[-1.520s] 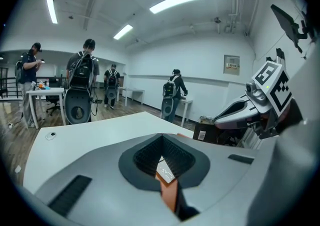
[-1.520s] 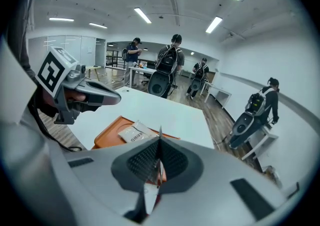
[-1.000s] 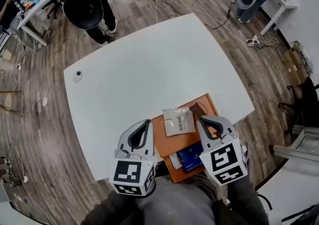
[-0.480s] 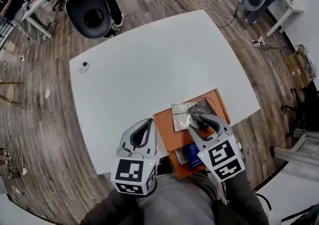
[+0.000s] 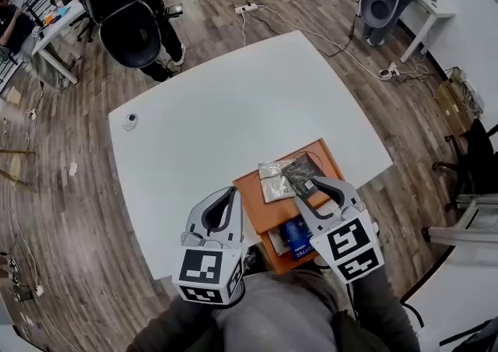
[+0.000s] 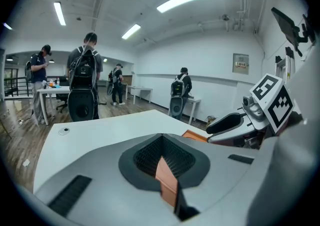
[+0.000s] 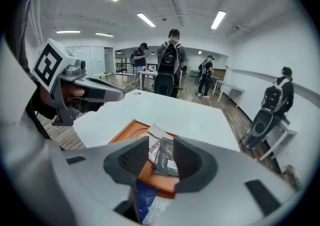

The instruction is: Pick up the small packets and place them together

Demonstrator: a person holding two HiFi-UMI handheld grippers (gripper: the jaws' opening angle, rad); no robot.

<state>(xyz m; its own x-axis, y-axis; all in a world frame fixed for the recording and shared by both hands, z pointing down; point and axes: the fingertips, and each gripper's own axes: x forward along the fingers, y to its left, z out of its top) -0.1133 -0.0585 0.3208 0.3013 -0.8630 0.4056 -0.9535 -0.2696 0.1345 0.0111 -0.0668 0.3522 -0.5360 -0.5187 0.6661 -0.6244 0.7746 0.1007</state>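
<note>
While silver packet (image 5: 271, 181) touches dark packet (image 5: 300, 173), tray (image 5: 265, 216) (orange) holds both.

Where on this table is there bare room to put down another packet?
The white table is bare almost everywhere: the whole stretch beyond the orange tray, out to the small round thing near its left corner. Crowded: the tray, where the light packet, dark packet and blue packet leave only a bare patch between them.
</note>
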